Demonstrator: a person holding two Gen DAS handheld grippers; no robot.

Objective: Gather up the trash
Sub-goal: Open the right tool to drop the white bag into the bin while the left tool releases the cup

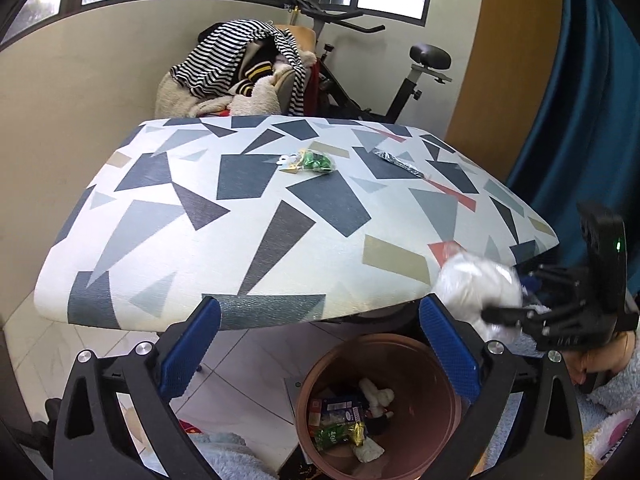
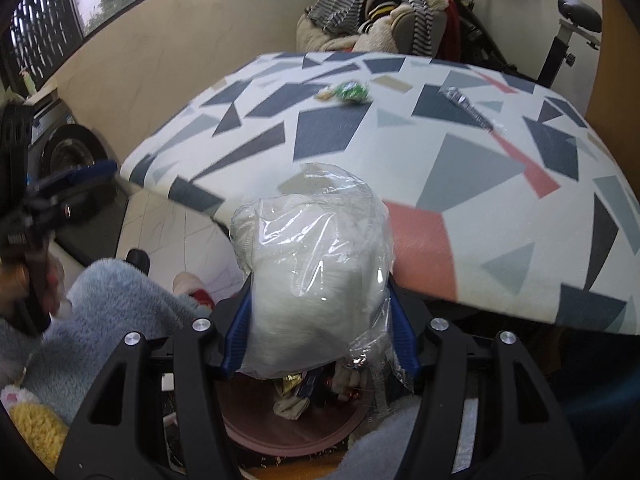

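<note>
Clear plastic bag (image 2: 316, 264) stuffed with white material, pinched between the blue pads of the right gripper (image 2: 320, 336); both pads press into its sides, jaws about half spread around it. Bag sticks up and forward past the fingertips, a loose crumpled flap hanging at its lower right. In the left wrist view the same bag (image 1: 476, 284) shows blurred at the table's near right corner, right gripper (image 1: 516, 312) behind it.

Directly under the held bag: round brown trash bin (image 2: 296, 436) on the floor. Bin (image 1: 436, 364) already holds trash: green-and-gold wrapper (image 1: 340, 434), blue-and-white packet (image 1: 340, 410), crumpled white tissue (image 1: 376, 394).

Left gripper (image 1: 320, 344) spread wide, nothing between the blue pads (image 1: 188, 352), touching nothing. It hangs over the floor and bin, just in front of the table's near edge. In the right wrist view it appears blurred at far left (image 2: 64, 196), held by a hand.

Table (image 1: 168, 264) covered with a white cloth with grey, navy, tan and red geometric shapes. Still on it, well apart from both grippers: green candy wrapper (image 1: 312, 162) near the far middle, long dark crinkled wrapper strip (image 1: 396, 160) to its right.

Light-blue fuzzy sleeve (image 2: 112, 304) at lower left. Behind the table: chair heaped with clothes (image 1: 240, 72), striped top uppermost, and an exercise bike (image 1: 400, 80) by the wall.
</note>
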